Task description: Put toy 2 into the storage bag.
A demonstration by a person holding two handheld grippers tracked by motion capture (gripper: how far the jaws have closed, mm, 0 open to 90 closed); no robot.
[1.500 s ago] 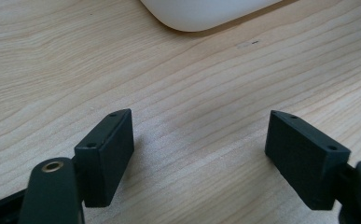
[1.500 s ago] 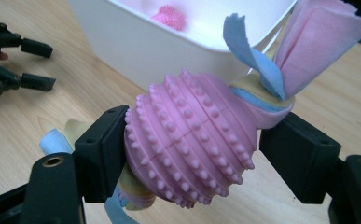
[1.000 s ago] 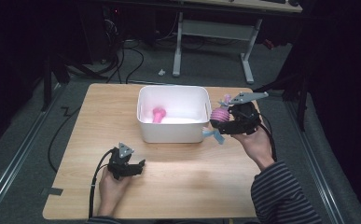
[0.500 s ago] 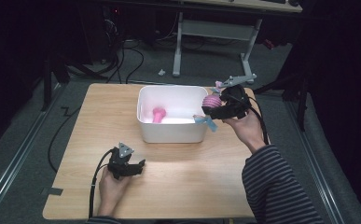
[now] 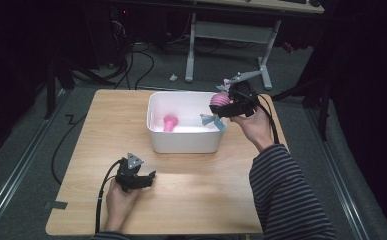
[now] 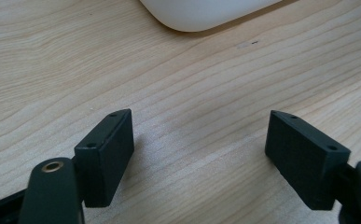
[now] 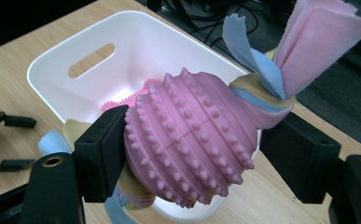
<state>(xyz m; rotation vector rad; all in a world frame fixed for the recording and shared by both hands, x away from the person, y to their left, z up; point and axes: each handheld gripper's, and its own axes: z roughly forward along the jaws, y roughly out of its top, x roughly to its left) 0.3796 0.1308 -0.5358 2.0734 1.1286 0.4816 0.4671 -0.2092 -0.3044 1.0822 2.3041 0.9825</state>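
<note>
The pink studded ball toy [image 7: 192, 140] with pastel fabric strips, pinched between the right gripper's [image 7: 194, 154] jaws, hangs over the right rim of the white bin [image 5: 183, 142], which holds another pink toy [image 5: 169, 122], while the left gripper [image 6: 199, 149] rests spread-jawed on the wooden table [image 5: 201, 200].

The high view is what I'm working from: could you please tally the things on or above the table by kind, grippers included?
Grippers: 2, the left gripper resting open on the table, the right gripper clamping a toy.
White bins: 1, the bin.
Pink toys: 2, the knobbly ball toy and the pink toy inside the bin.
Total: 5.
</note>
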